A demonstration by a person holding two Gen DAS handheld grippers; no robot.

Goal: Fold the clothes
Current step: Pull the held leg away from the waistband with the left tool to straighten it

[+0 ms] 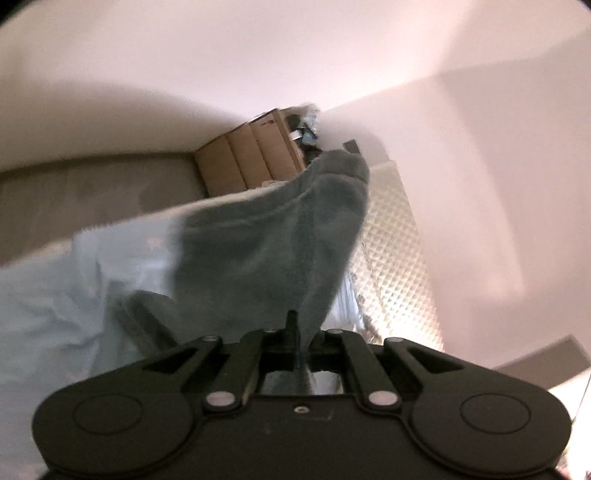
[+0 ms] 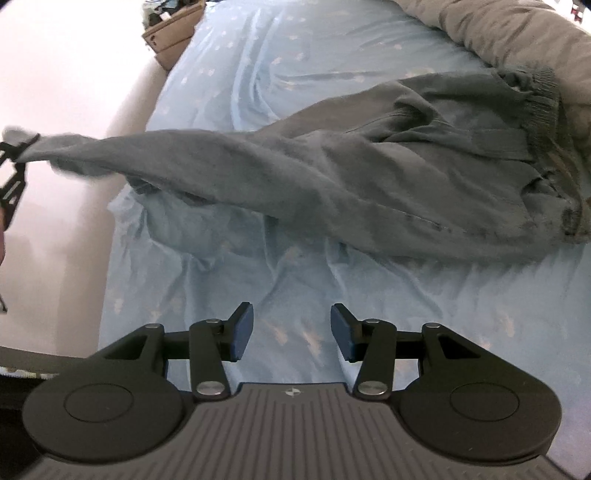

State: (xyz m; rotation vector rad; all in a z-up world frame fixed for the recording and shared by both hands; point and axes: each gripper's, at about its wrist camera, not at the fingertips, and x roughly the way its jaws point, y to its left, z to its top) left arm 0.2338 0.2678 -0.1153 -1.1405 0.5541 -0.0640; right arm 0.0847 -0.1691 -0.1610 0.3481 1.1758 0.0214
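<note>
Bedsheet (image 2: 295, 48), pale blue, carries grey sweatpants (image 2: 369, 173) lying w/ long axis across right wrist view: waistband (image 2: 543, 99) far right by the grey duvet (image 2: 517, 29), leg running left. Leg end is lifted off the bed edge, clamped in left gripper (image 1: 295, 328), jaws together on cloth. Right gripper (image 2: 291, 332) hovers w/ jaws apart, empty; pants lie ahead of it, waistband nearer this hand.

Trousers (image 2: 369, 177) lie across my bedsheet (image 2: 295, 55), waistband end at right by the duvet (image 2: 517, 29). Leg end off the bed's left edge in L gripper (image 2: 14, 155); R gripper (image 2: 291, 330) over sheet, in front of trousers.
</note>
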